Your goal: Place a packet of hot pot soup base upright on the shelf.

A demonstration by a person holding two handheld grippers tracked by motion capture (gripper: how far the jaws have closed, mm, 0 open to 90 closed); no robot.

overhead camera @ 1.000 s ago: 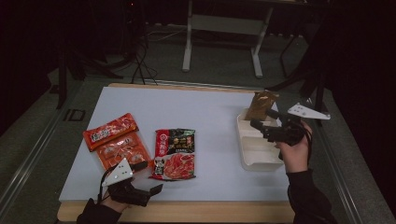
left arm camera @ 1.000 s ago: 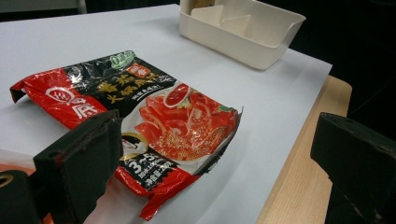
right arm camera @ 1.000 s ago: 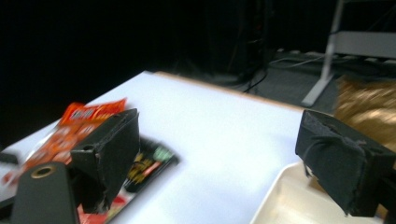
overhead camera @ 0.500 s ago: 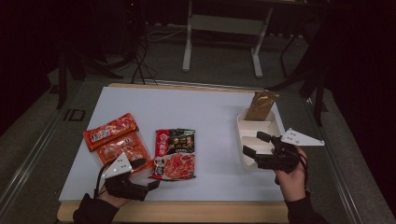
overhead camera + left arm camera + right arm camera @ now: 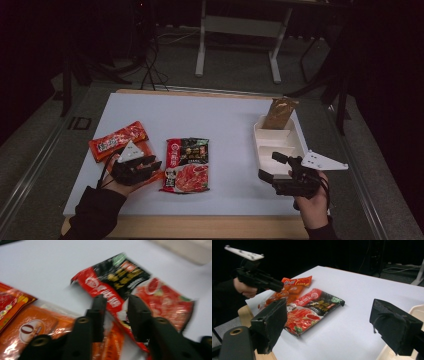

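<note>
Right tool (image 5: 270,169) is back near the person, low over the near end of the white tray (image 5: 296,141), jaws spread wide and empty. A second ago it was up at the tray's far end with the brown pouch (image 5: 280,113); that pouch now leans in the far compartment, let go. So one packet looks delivered, right hand free.

Left tool (image 5: 150,166) has shifted forward and to the right, off the counter's (image 5: 225,115) near edge and onto the packets. It now sits over the orange packet (image 5: 150,176), tips pointing at the red-and-black packet (image 5: 187,164). In the left gripper view the jaws are parted, a gap between them, nothing pinched; the tips hover over the near edge of the red-and-black packet (image 5: 140,287). Blurred there, so the hand is likely moving. Can't tell if the tips touch the wrapper.

Red-and-black packet lies flat mid-counter, left of the tray and well apart from it. The red-orange packet (image 5: 119,141) lies flat at far left, just behind the left tool, overlapping the orange one.

Judgement: the drop is finished and the next pick is starting, with the left hand lining up on the red-and-black packet. Three packets left on the counter. The right gripper view shows the same packet (image 5: 312,311) untouched, left tool (image 5: 279,287) above the orange ones.
</note>
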